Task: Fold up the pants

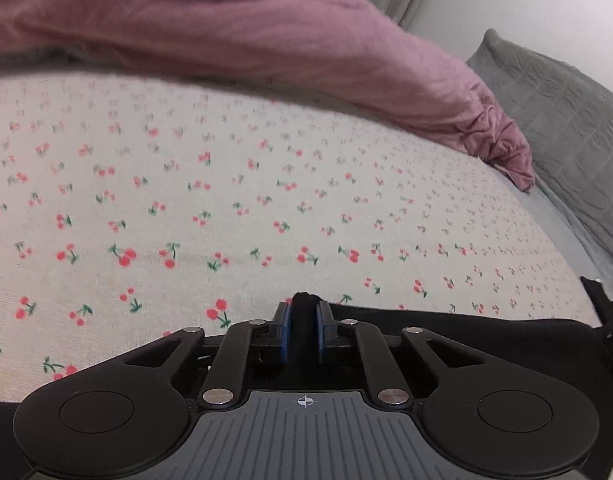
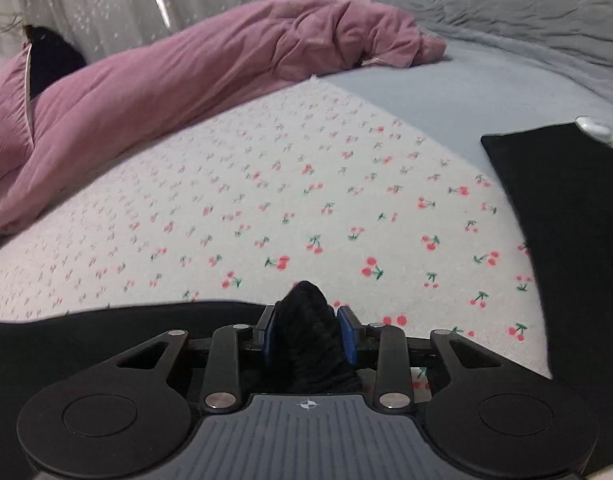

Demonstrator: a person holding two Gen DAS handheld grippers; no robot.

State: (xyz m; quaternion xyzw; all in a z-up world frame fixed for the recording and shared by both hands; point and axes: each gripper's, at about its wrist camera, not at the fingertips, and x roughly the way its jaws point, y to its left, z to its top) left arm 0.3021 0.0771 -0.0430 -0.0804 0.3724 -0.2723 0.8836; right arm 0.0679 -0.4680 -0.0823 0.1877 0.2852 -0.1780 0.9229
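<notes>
So the black pants point(image 2: 566, 220) are spread on the bed, on top of the cherry-print sheet point(image 1: 234, 184), and each hand has a pinch of the fabric, which I'd guess is so an edge can be lifted and carried over evenly for a fold. The left hand-held gripper point(image 1: 303, 320) is squeezed nearly closed on a thin bit of black cloth, while the right hand-held gripper point(image 2: 306, 328) sits a little wider because it's clamped on a thicker bunched wad. A pink duvet point(image 2: 186, 64) is heaped at the far side (out of the way, looks like), with a grey pillow point(image 1: 566, 120) beyond it.
</notes>
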